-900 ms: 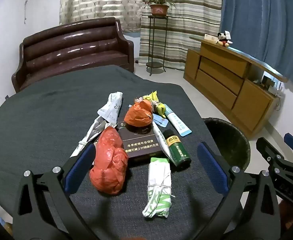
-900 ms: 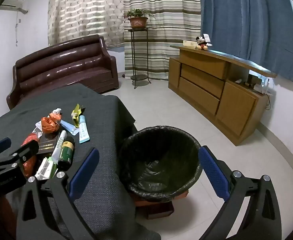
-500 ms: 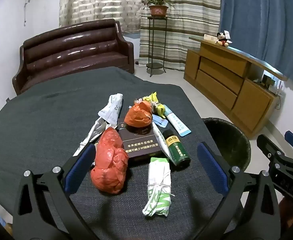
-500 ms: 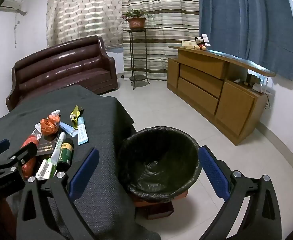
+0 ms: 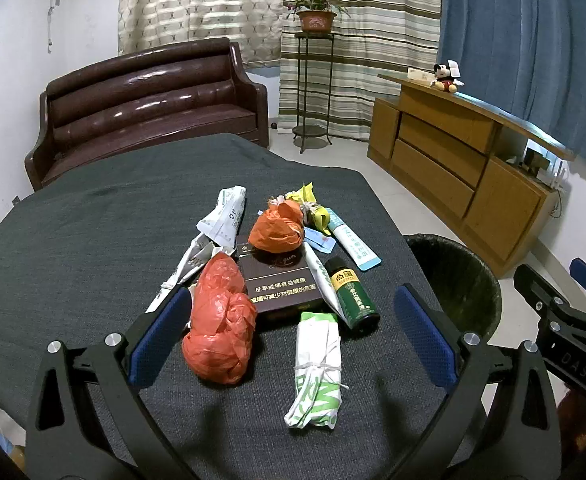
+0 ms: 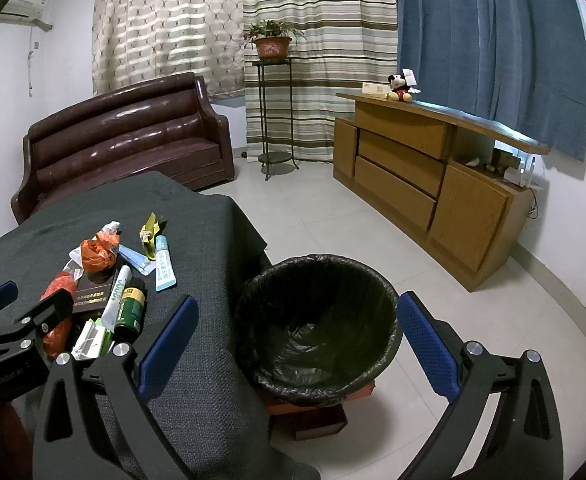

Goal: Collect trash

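Both tongs, the left tongs (image 5: 293, 332) and the right tongs (image 6: 297, 340), have black plastic frames with triangle holes, silver screws and blue dotted pads (image 5: 425, 336). One frame carries small white letters.

Dark box (image 5: 279, 286): far end covered by the small orange bag (image 5: 277, 230), left edge under the large red bag (image 5: 221, 316); brand lettering too small to read. White tube (image 5: 320, 276) partly tucked between the box and the green bottle (image 5: 352, 292). Bin (image 5: 457, 276) in the left view: near side hidden behind the bench (image 5: 73, 248) edge and the left gripper's fingers (image 5: 423, 334). In the right view the left gripper (image 6: 17, 320) covers much of the red bag, and the bin's base (image 6: 317, 420) is mostly hidden under the liner. Items on the cabinet's (image 6: 433, 184) lower shelf too small to identify.
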Available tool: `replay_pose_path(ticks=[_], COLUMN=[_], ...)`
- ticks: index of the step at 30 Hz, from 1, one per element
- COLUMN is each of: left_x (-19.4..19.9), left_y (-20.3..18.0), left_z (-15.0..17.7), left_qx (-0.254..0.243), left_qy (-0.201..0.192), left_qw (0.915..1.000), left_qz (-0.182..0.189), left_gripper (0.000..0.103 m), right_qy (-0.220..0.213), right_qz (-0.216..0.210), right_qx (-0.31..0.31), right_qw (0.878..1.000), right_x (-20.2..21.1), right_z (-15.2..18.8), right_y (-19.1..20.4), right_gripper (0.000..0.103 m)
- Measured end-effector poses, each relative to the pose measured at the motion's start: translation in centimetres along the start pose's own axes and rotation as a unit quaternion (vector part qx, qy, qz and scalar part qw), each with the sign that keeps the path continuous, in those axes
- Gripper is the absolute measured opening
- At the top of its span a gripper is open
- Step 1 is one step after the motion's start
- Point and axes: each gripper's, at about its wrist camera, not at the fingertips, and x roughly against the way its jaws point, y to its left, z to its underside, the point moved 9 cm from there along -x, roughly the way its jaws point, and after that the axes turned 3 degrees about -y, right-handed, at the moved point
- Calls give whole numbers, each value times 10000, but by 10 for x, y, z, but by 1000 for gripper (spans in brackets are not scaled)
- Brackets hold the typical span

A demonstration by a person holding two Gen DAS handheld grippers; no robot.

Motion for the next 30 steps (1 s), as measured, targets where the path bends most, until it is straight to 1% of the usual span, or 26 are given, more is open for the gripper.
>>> replay_pose_path(ticks=[2,30], left_x=[1,1], left_y=[-4,-5], left_z=[1,1], left_qx=[-33,-50], left_qy=[-4,0], left_qw=[10000,10000], left_qz=[-16,-32], left_gripper=[99,99], right_qy=[6,-4], right_qz=[-8,19], right_qx=[3,-24], right_qw=[10000,10000], right_x=[0,-1], right_z=[-1,1], right_y=[0,4], right_gripper=[97,97])
